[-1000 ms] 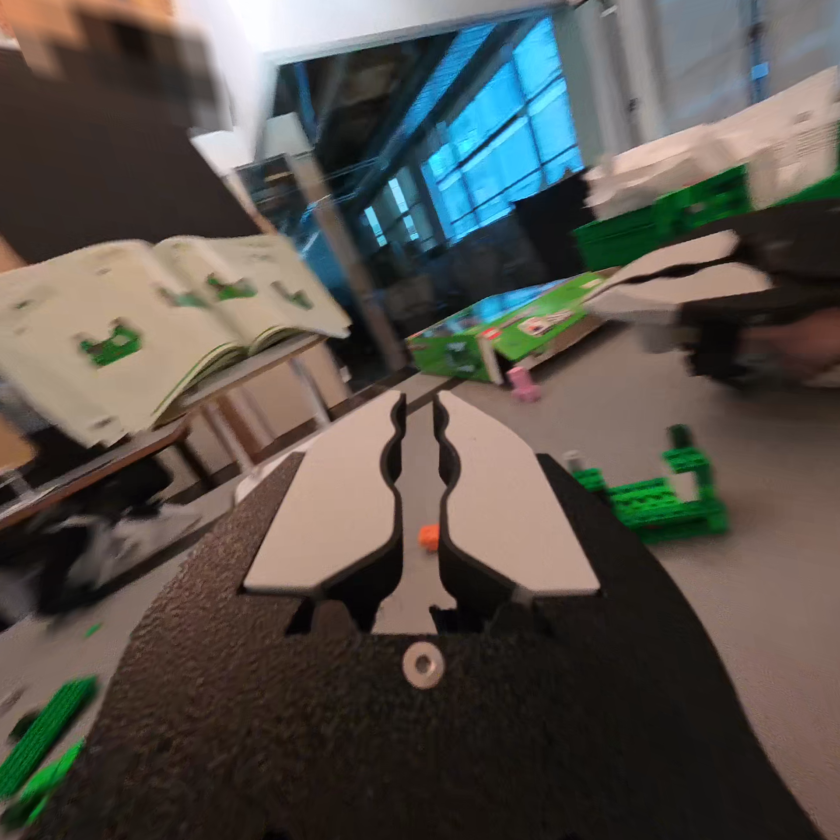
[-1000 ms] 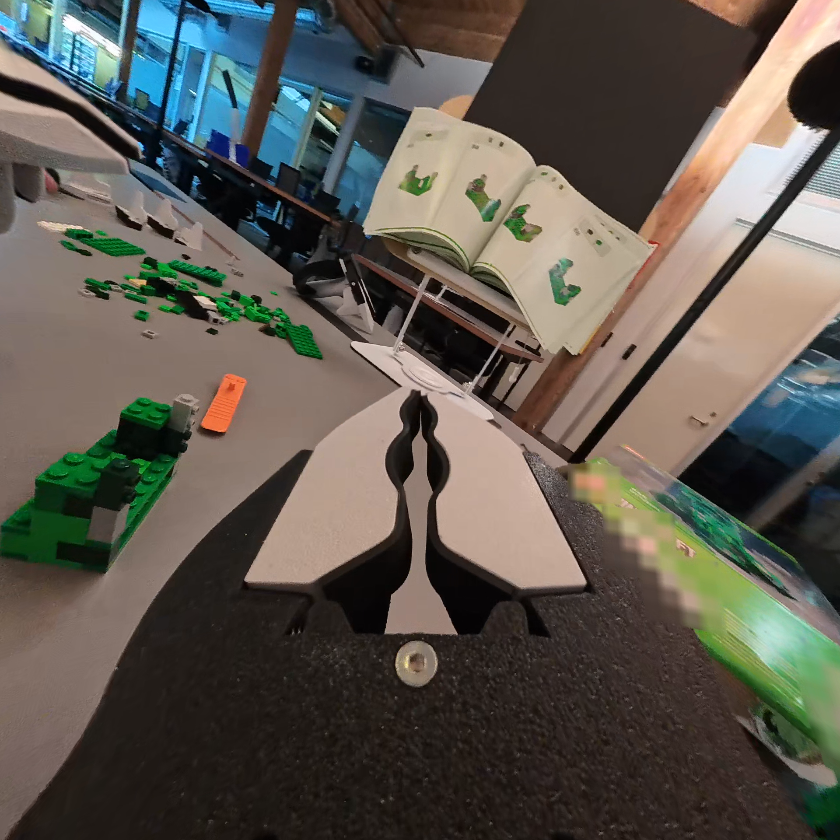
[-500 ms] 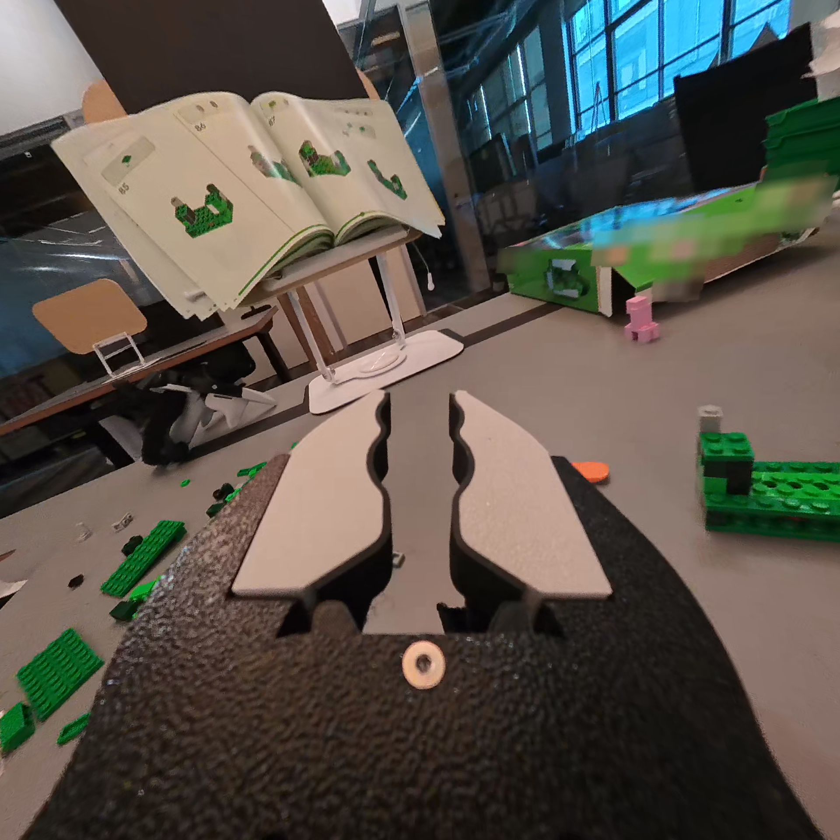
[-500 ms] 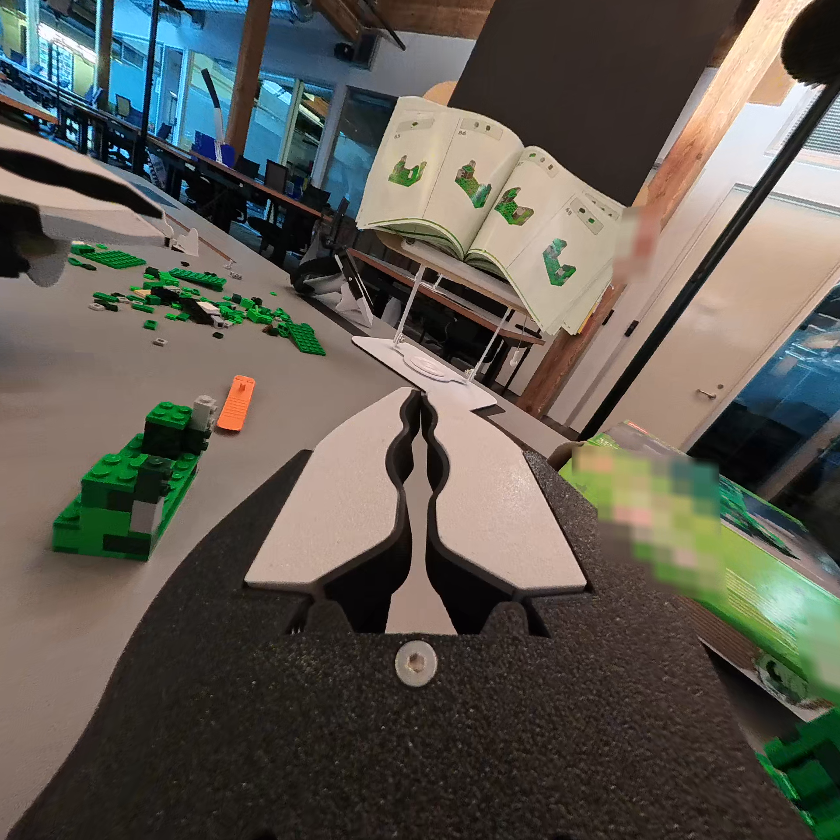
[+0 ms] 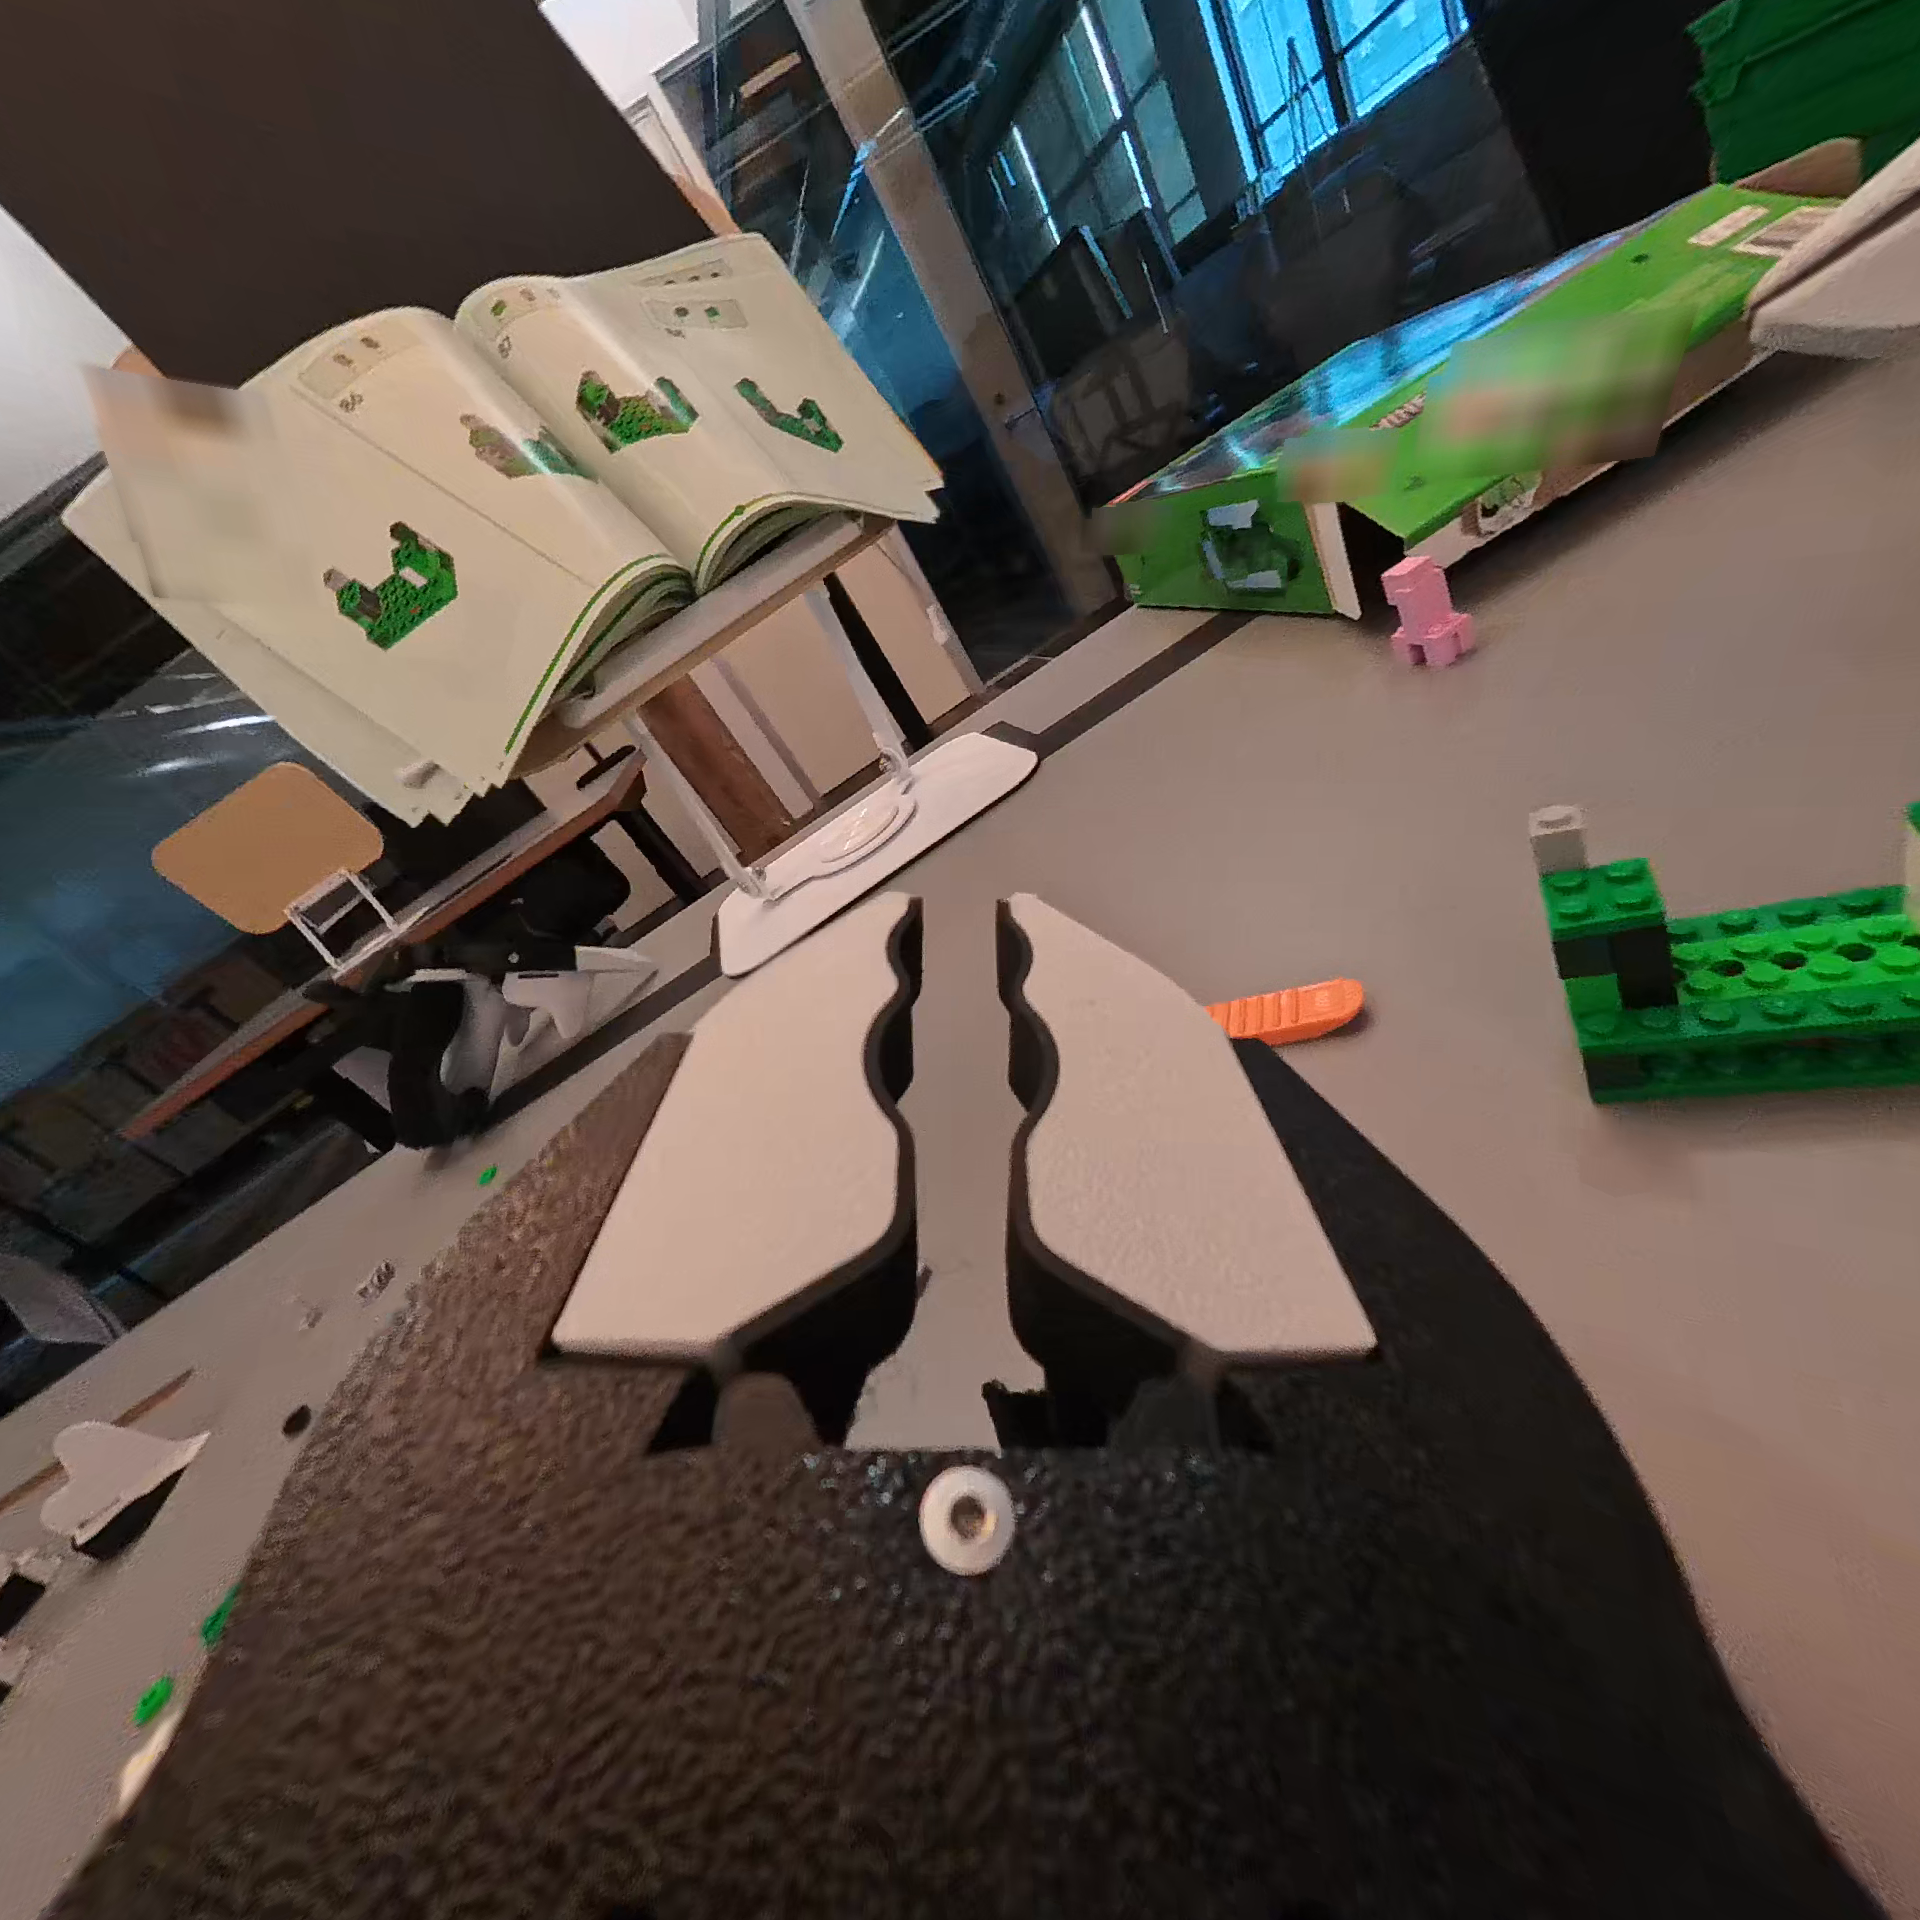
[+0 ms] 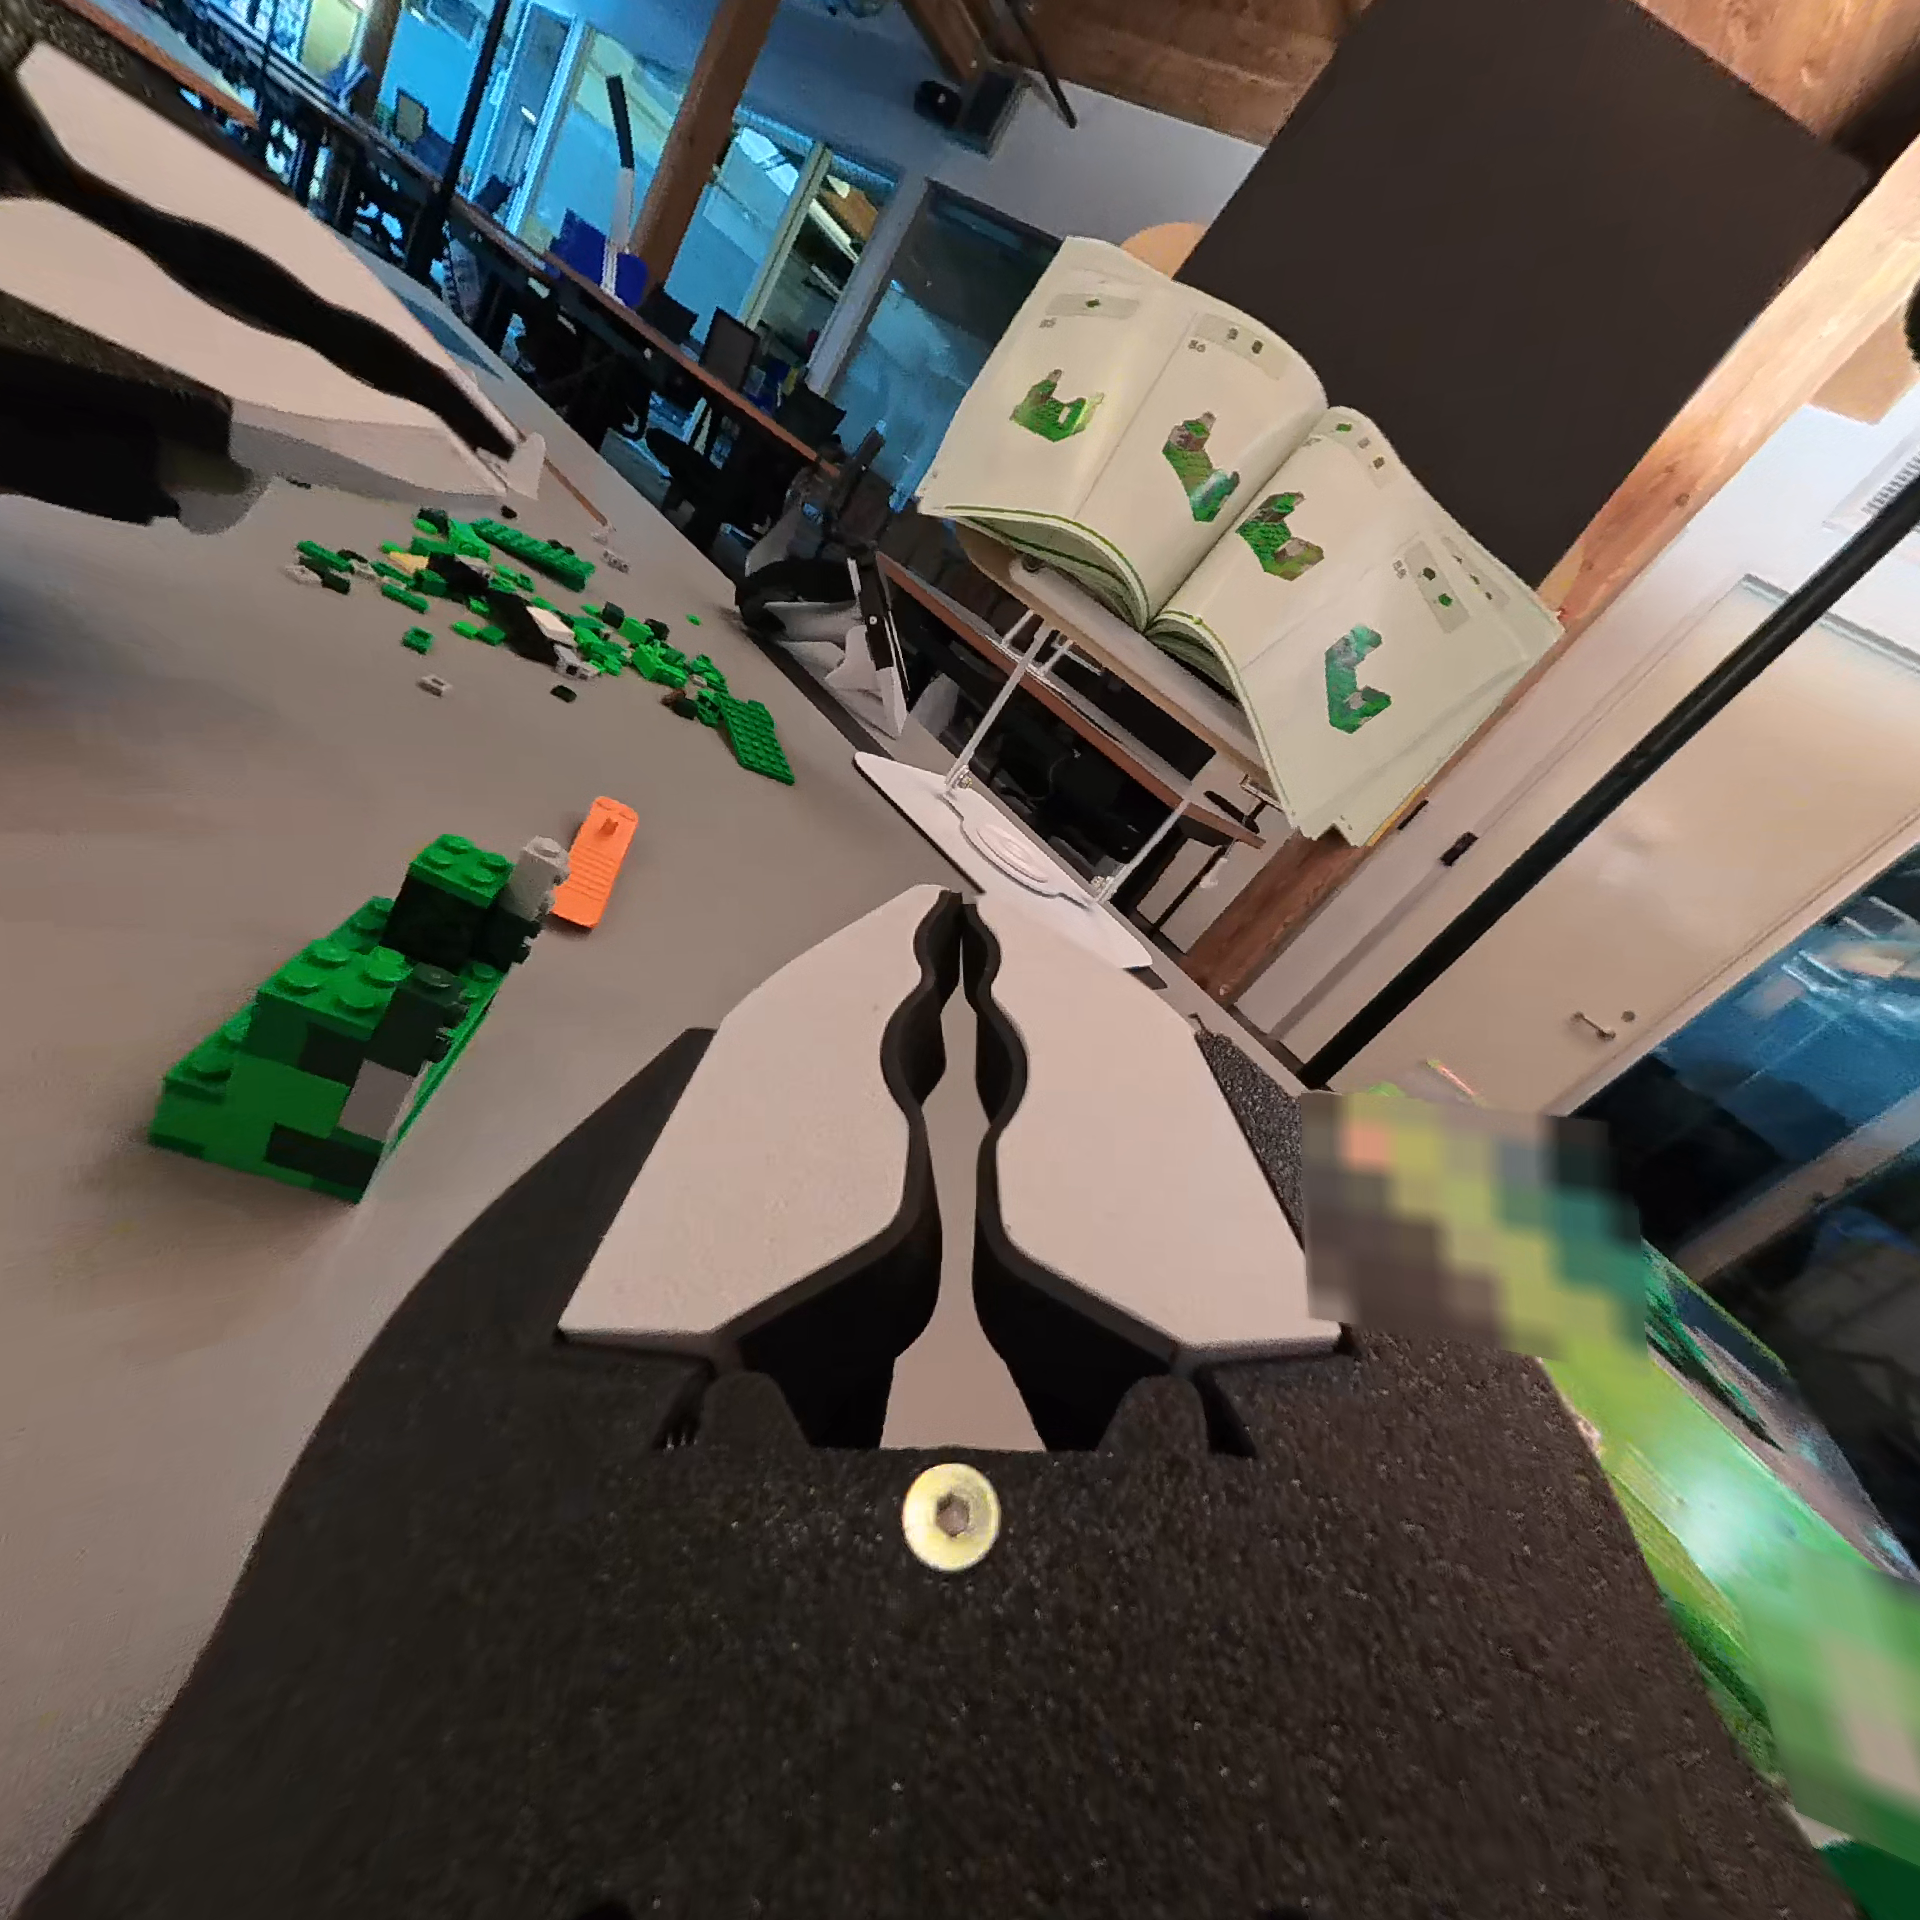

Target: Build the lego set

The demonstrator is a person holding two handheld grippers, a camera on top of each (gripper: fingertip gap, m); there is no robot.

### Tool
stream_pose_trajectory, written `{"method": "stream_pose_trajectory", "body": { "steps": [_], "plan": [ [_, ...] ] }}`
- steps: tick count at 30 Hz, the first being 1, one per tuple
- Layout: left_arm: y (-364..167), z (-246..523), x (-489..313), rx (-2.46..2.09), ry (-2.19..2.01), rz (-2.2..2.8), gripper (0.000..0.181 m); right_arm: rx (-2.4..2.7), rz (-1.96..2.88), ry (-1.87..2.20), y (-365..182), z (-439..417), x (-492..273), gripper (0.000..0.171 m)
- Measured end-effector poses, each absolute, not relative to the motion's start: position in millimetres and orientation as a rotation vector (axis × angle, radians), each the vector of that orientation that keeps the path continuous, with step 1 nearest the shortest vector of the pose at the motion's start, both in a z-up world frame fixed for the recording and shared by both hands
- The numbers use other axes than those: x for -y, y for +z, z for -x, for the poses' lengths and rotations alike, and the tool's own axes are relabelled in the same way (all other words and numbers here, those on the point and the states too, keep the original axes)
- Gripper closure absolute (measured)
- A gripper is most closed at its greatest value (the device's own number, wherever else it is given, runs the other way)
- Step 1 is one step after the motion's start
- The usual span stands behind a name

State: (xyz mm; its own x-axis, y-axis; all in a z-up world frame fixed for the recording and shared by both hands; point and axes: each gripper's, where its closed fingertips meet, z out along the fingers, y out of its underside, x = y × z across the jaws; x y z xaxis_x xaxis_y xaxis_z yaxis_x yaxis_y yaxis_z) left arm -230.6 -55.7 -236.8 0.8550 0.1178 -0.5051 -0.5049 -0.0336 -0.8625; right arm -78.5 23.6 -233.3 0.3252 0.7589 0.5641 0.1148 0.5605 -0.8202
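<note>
A partly built green Lego model (image 5: 1745,987) stands on the grey table at the right of the left wrist view; it also shows in the right wrist view (image 6: 332,1029) at the left. My left gripper (image 5: 958,920) is open and empty, held above the table, left of the model. My right gripper (image 6: 954,902) is shut and empty, to the right of the model. An open instruction booklet (image 5: 499,509) rests on a stand; it also shows in the right wrist view (image 6: 1226,520). Loose green bricks (image 6: 540,613) lie scattered far left. The left gripper also shows at the upper left of the right wrist view (image 6: 312,405).
An orange brick separator (image 5: 1288,1008) lies beside the model, also in the right wrist view (image 6: 594,860). The green set box (image 5: 1455,457) and a pink figure (image 5: 1429,613) sit at the far right. The booklet stand's white base (image 5: 883,842) is ahead of my left gripper. Tip to tip, the grippers are about 20 cm apart.
My left gripper has opened and swung left toward the booklet and come closer to the model. My right gripper has stayed shut and tilted, with the model nearer in its view.
</note>
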Motion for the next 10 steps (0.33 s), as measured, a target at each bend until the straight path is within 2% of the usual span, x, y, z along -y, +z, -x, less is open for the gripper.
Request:
{"method": "stream_pose_trajectory", "body": {
  "steps": [10],
  "plan": [
    [-237.8,216.5,55.9,-0.404,0.475,1.512,0.175,1.173,0.919,0.51,-231.6,77.0,-25.3,0.171]
  ]
}}
